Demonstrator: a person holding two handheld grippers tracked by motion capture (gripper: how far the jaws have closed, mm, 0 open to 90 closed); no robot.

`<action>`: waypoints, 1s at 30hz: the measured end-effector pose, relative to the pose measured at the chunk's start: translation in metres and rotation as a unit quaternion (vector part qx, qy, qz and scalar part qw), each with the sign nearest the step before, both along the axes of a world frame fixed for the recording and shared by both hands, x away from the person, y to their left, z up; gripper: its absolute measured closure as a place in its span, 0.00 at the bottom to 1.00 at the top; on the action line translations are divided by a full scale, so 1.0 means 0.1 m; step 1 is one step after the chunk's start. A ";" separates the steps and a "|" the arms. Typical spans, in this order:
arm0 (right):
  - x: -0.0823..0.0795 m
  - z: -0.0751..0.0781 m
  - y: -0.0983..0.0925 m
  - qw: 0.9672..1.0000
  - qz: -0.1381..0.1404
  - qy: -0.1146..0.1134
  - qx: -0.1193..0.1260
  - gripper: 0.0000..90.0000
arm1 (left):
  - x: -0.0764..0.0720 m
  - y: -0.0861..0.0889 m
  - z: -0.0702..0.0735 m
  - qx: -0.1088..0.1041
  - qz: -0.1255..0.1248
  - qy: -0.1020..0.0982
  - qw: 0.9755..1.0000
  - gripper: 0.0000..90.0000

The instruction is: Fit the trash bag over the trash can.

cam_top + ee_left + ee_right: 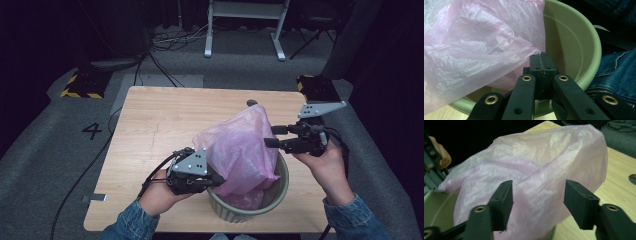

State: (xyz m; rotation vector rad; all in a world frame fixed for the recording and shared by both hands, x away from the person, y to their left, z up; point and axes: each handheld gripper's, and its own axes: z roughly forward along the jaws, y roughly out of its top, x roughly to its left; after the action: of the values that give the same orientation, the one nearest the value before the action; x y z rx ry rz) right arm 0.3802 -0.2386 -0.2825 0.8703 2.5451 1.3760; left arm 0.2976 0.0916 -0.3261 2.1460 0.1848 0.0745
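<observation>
A pink plastic bag is being fitted into a green bin. The bin stands on the wooden counter, near the edge where the person sits. The bottom of the bag is down inside the bin, and the rest of it stands up tall and puffy above the rim.

The left tool is pressed together on a fold of the bag, just at the near side of the rim. In the left gripper view the two black pads are seen shut tight, with the thin pink film caught at their tip. The bag is held in place there.

The right tool is held up beside the far top of the bag. Its jaws are apart and nothing is pinched by them. In the right gripper view the bag is seen beyond the gap between the two pads, close to them but not squeezed.

So the step in hand seems to be the opening of the bag over the bin. Next, the loose side of the bag should probably be grabbed by the right tool. It would then need to be pulled outward and down over the far rim. The film is thin, so a soft pull would be wise, or it could be torn or slip free.
</observation>
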 end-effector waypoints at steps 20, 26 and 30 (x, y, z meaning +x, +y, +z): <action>-0.32 -0.05 0.25 0.996 0.069 -0.046 -0.035 0.67 | 0.16 0.10 0.22 -0.059 0.055 -0.021 0.997 0.60; 0.01 0.00 -0.01 0.999 -0.042 -0.033 -0.001 0.41 | 0.28 0.15 0.23 -0.071 0.067 -0.011 0.995 0.61; 0.22 -0.10 -0.06 0.997 -0.068 0.010 0.015 0.40 | 0.28 0.16 0.22 -0.066 0.067 -0.011 0.996 0.61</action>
State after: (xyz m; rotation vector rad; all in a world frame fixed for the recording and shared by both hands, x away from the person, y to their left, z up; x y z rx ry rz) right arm 0.4020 -0.2448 -0.2921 1.0471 2.4336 1.3746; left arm 0.3259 0.1077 -0.3045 1.9984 0.3119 0.1587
